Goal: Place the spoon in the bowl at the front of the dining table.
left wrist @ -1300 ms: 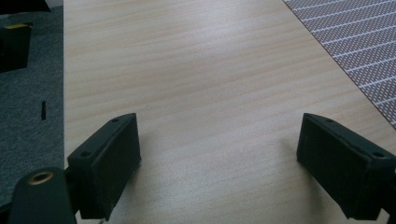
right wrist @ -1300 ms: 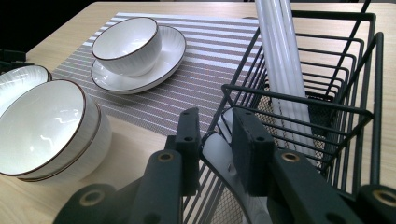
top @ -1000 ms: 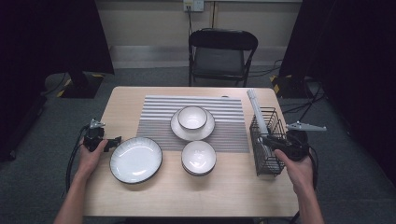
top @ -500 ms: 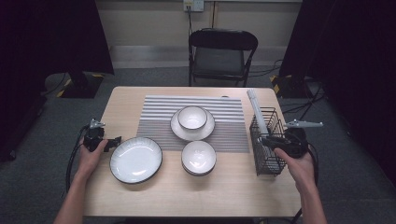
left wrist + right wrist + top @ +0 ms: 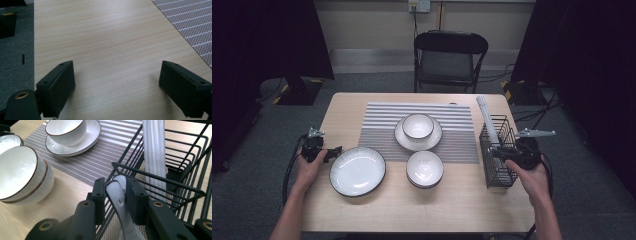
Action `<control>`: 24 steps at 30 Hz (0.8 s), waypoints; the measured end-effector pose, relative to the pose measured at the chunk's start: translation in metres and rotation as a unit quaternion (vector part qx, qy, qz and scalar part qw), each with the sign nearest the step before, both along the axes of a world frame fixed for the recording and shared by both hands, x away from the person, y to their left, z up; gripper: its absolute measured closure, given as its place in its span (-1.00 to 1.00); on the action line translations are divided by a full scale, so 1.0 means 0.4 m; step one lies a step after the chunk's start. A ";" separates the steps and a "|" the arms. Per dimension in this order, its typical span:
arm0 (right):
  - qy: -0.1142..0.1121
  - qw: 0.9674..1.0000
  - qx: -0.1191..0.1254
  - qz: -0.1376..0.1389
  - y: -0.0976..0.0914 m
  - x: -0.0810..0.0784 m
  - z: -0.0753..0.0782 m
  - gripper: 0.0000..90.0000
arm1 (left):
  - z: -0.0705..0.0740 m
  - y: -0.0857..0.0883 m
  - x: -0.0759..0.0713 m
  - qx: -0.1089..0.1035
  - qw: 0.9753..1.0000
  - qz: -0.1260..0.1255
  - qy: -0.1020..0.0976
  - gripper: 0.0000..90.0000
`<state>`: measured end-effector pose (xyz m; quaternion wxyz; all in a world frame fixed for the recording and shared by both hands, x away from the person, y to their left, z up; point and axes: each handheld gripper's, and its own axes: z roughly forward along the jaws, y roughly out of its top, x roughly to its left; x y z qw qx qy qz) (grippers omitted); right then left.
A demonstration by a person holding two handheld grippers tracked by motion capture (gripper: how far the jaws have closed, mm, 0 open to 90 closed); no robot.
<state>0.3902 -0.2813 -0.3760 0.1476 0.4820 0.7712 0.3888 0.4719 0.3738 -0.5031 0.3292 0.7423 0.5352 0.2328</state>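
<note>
Standing at the basket's [image 5: 160, 173] near-left corner on the table's right side, a white spoon [image 5: 117, 195] (handle running down toward the camera) is clamped by the right gripper [image 5: 115, 192], while the left gripper [image 5: 117, 82] is held apart, well left

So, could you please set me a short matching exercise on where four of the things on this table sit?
Things:
1. large plate
2. bowl on a saucer
3. wire basket
4. white spoon

Places:
A. between the right claw's jaws
B. on the striped mat
C. on bare wood, beside the left claw
D. at the table's right edge, holding white sticks

Pairs: 1-C, 2-B, 3-D, 4-A
</note>
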 end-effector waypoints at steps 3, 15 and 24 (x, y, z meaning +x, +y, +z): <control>0.001 1.000 -0.005 -0.001 0.003 0.001 0.001 0.57 | 0.000 0.000 0.000 0.001 1.000 0.000 0.000 -0.71; -0.012 1.000 -0.025 -0.011 0.003 -0.006 0.007 0.61 | 0.000 0.000 0.000 0.001 1.000 0.000 0.000 -0.71; -0.019 0.999 -0.036 -0.017 -0.004 -0.007 0.012 0.66 | 0.000 0.000 0.000 0.001 1.000 0.000 0.000 -0.71</control>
